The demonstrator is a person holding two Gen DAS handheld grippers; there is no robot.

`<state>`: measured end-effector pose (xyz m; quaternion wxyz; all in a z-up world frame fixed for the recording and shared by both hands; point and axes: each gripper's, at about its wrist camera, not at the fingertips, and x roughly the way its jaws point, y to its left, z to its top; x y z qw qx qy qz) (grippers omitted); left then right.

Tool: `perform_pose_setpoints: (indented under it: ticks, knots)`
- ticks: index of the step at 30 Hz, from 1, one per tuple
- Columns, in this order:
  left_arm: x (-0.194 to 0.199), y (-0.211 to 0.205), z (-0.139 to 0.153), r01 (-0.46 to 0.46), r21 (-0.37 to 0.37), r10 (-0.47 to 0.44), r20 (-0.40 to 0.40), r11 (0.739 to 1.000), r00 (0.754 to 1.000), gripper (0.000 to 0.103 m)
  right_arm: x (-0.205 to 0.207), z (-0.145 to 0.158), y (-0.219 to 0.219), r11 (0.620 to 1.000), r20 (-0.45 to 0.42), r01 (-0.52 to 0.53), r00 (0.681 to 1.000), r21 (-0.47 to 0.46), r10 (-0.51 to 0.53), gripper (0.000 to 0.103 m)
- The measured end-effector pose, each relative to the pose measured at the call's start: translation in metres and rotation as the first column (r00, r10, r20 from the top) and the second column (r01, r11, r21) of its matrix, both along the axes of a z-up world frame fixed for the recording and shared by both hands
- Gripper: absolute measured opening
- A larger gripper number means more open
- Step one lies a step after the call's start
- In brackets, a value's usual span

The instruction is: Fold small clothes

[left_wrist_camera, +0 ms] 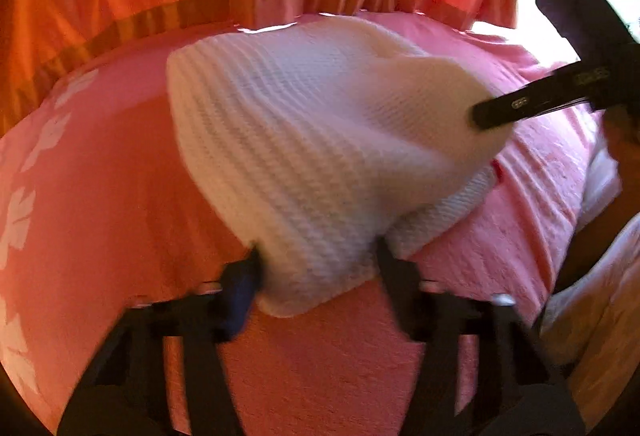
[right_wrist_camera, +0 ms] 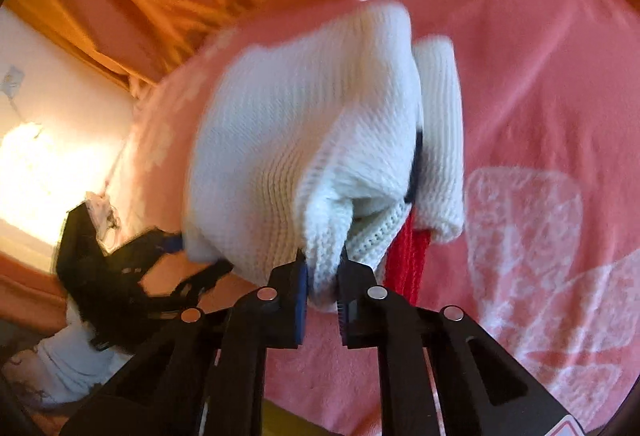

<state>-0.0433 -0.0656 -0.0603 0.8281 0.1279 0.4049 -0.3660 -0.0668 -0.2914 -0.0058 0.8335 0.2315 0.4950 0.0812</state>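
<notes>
From my left wrist view, the left gripper (left_wrist_camera: 316, 260) clamps the near edge of the white knit (left_wrist_camera: 320, 140), which lies on the pink blanket (left_wrist_camera: 100, 196). The right gripper (left_wrist_camera: 486, 120) bites its far corner. From my right wrist view, the right gripper (right_wrist_camera: 322, 276) is pinched tight on a fold; only here a red band (right_wrist_camera: 408, 260) shows beneath the knit.

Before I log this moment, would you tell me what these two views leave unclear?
- White knit garment: its kind is unclear; bunched and blurred in both views.
- Red piece: right wrist view only, mostly hidden under the knit.
- Left gripper: grip contact blurred.
- Right gripper: pinches a knit fold.
</notes>
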Motion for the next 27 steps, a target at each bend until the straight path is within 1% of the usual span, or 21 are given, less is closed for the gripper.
perform_pose_setpoints:
  ticks: [1,3,4,5,7,8,9,10,11,12,13,14,15,16,17,18,19,20,23,25,27]
  knots:
    - [0.004,0.003,0.001,-0.019,-0.003,0.019,-0.011,1.0,1.0,0.023,-0.007,0.012,-0.005,0.999,0.043,0.005,0.999,0.037,-0.007,0.01]
    - [0.014,0.017,0.008,-0.062,-0.034,0.06,-0.05,0.998,0.997,0.022,-0.017,0.026,-0.012,0.996,0.102,-0.002,0.995,0.094,-0.007,0.01]
    - [0.014,0.021,0.01,-0.071,-0.034,0.07,-0.045,0.997,0.997,0.022,-0.017,0.028,-0.009,0.995,0.112,-0.011,0.994,0.103,-0.001,0.009]
    - [0.011,0.023,0.012,-0.067,-0.015,0.067,-0.031,0.998,0.997,0.022,-0.019,0.021,-0.009,0.997,0.083,-0.011,0.997,0.071,0.005,0.009]
    - [0.008,0.025,0.006,-0.074,0.016,0.074,-0.043,0.997,0.996,0.021,-0.017,-0.013,-0.002,0.999,-0.056,-0.012,0.998,-0.047,0.009,0.009]
    - [0.008,0.026,-0.003,-0.073,0.05,0.076,-0.074,0.996,0.994,0.021,-0.013,-0.037,0.003,0.994,-0.151,-0.03,0.988,-0.102,0.014,0.009]
    - [0.007,0.027,-0.011,-0.075,0.08,0.082,-0.093,0.994,0.992,0.021,-0.01,-0.054,0.011,0.988,-0.205,-0.069,0.978,-0.138,0.04,0.009]
    - [0.006,0.028,-0.016,-0.077,0.088,0.086,-0.101,0.993,0.991,0.021,-0.01,-0.057,0.015,0.985,-0.208,-0.098,0.976,-0.145,0.066,0.009]
    - [0.004,0.029,-0.014,-0.067,0.089,0.075,-0.086,0.994,0.993,0.021,-0.011,-0.049,0.016,0.979,-0.191,-0.108,0.979,-0.172,0.074,0.011]
    - [0.003,0.029,-0.012,-0.056,0.084,0.064,-0.085,0.995,0.994,0.021,-0.012,-0.042,0.012,0.982,-0.173,-0.097,0.982,-0.16,0.069,0.016]
    - [0.001,0.031,-0.004,-0.045,0.05,0.049,-0.088,0.998,0.995,0.023,-0.015,-0.033,0.008,0.987,-0.149,-0.078,0.987,-0.143,0.057,0.02]
    - [0.0,0.033,0.003,-0.04,0.018,0.042,-0.089,0.999,0.995,0.023,-0.019,-0.018,0.001,0.989,-0.109,-0.052,0.993,-0.137,0.037,0.027]
    - [-0.003,0.035,0.013,-0.03,-0.032,0.027,-0.089,0.999,0.996,0.026,-0.022,-0.002,-0.006,0.989,-0.056,-0.028,0.998,-0.145,0.02,0.036]
    - [-0.004,0.036,0.02,-0.021,-0.067,0.015,-0.085,0.998,0.996,0.036,-0.025,0.009,-0.012,0.988,-0.015,-0.009,1.0,-0.152,0.007,0.043]
    - [-0.004,0.037,0.031,-0.017,-0.113,0.008,-0.077,0.993,0.997,0.044,-0.025,0.023,-0.021,0.987,0.043,0.027,0.999,-0.157,-0.021,0.057]
    - [-0.002,0.038,0.04,-0.019,-0.148,0.008,-0.071,0.989,0.997,0.058,-0.023,0.034,-0.029,0.987,0.089,0.067,0.995,-0.148,-0.054,0.064]
    - [0.002,0.039,0.05,-0.027,-0.201,0.016,-0.057,0.979,0.998,0.062,-0.018,0.038,-0.033,0.987,0.108,0.087,0.992,-0.137,-0.072,0.064]
    - [0.006,0.039,0.058,-0.036,-0.229,0.026,-0.049,0.973,0.998,0.062,-0.006,0.04,-0.038,0.989,0.112,0.095,0.99,-0.117,-0.082,0.064]
    - [0.029,0.034,0.083,-0.063,-0.329,0.048,-0.055,0.942,0.997,0.068,0.036,0.025,-0.038,0.993,0.062,0.084,0.995,-0.08,-0.08,0.064]
    - [0.047,0.022,0.091,-0.085,-0.323,0.075,-0.046,0.942,0.996,0.068,0.059,0.012,-0.031,0.993,0.025,0.081,0.997,-0.087,-0.079,0.063]
    - [0.067,0.004,0.089,-0.104,-0.257,0.101,-0.025,0.961,0.995,0.068,0.074,-0.009,-0.036,0.988,-0.035,0.103,0.994,-0.119,-0.108,0.063]
